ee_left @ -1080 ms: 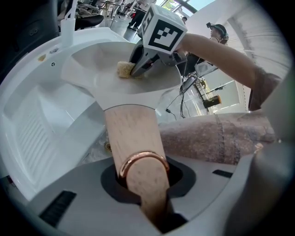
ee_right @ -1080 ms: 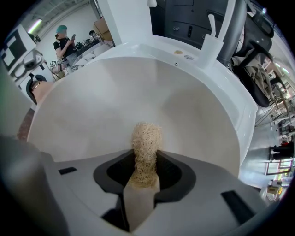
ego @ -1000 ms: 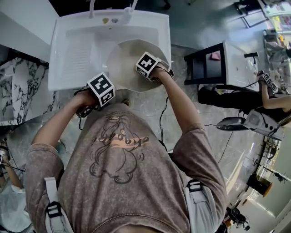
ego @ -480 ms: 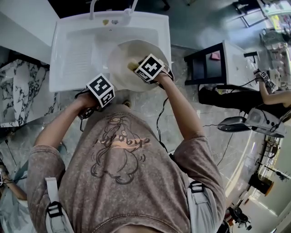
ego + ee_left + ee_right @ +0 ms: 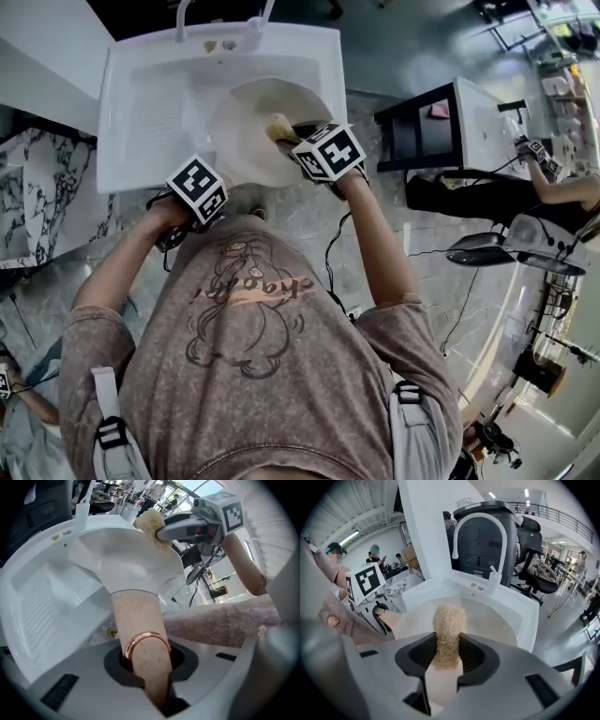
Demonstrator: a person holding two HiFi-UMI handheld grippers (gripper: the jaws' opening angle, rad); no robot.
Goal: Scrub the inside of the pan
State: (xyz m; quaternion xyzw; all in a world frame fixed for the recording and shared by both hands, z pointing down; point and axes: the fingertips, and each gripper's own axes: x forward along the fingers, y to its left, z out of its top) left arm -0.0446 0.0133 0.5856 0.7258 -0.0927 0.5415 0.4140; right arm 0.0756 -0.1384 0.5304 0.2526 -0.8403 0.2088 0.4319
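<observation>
A cream pan [image 5: 246, 131] lies tilted in the white sink [image 5: 150, 103]. Its beige handle [image 5: 137, 620], which has a copper ring, is clamped in my left gripper [image 5: 145, 663] at the sink's front edge. The left gripper's marker cube [image 5: 197, 187] shows in the head view. My right gripper [image 5: 445, 656] is shut on a tan fibrous scrubber [image 5: 449, 625]. In the head view the scrubber [image 5: 279, 125] rests against the pan's inside near its right rim, just ahead of the right gripper's cube [image 5: 328, 150]. From the left gripper view, the scrubber [image 5: 150, 523] touches the pan's far rim.
A white faucet [image 5: 478, 527] rises at the back of the sink, and a ribbed washboard [image 5: 155, 112] fills its left half. A marble counter [image 5: 37, 187] stands to the left and a black side table [image 5: 422, 131] to the right. Another person [image 5: 553, 192] is at far right.
My right gripper has drawn right and back across the pan, so the scrubber now shows near the right rim. The left gripper keeps hold of the handle.
</observation>
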